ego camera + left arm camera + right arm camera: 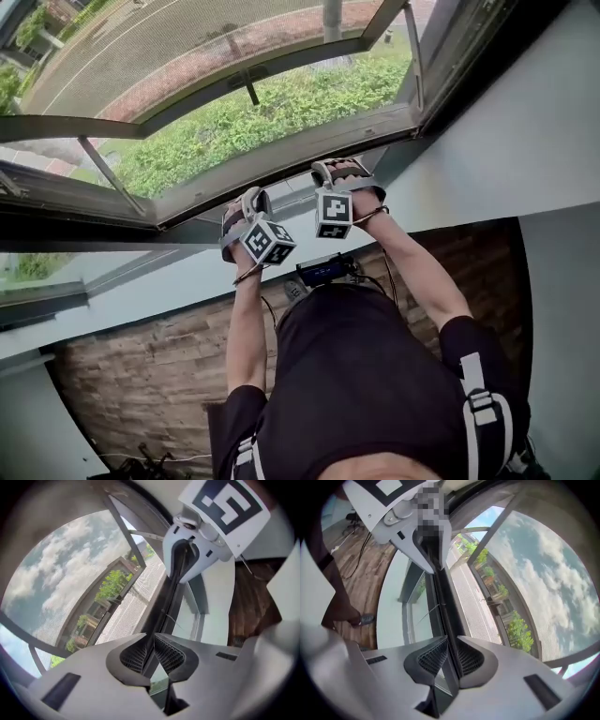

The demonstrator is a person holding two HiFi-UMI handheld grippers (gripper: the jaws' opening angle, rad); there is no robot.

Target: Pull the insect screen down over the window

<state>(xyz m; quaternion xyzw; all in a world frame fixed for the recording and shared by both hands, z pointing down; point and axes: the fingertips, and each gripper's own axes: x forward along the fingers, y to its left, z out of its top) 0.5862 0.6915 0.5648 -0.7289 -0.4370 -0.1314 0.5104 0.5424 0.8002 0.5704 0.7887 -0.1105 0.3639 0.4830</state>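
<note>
Both grippers are up at the window frame [281, 155], side by side, near each other but not touching.

Left gripper [253, 199] [151, 648]: jaws narrow, pinched on the screen's thin dark pull bar [165, 604]. The ribbed pads [133, 656] press on it from both sides.

Right gripper [339, 171] [449, 656]: same, jaws clamped on that bar [442, 604]. The bar runs straight from one gripper to the other, and each gripper view shows the other gripper further along it [187, 550] [433, 564].

Marker cubes [267, 241] [334, 214] face the head camera, with the person's arms stretched out to them.

The screen's mesh [169, 56] [124, 618] shows as a fine grid across the opening beyond the bar. The head view doesn't make clear how far the bar sits from the frame's edge.

Green shrubs [281, 103] and paving lie outside. White wall [141, 291] and wood floor [141, 375] are below the window.
</note>
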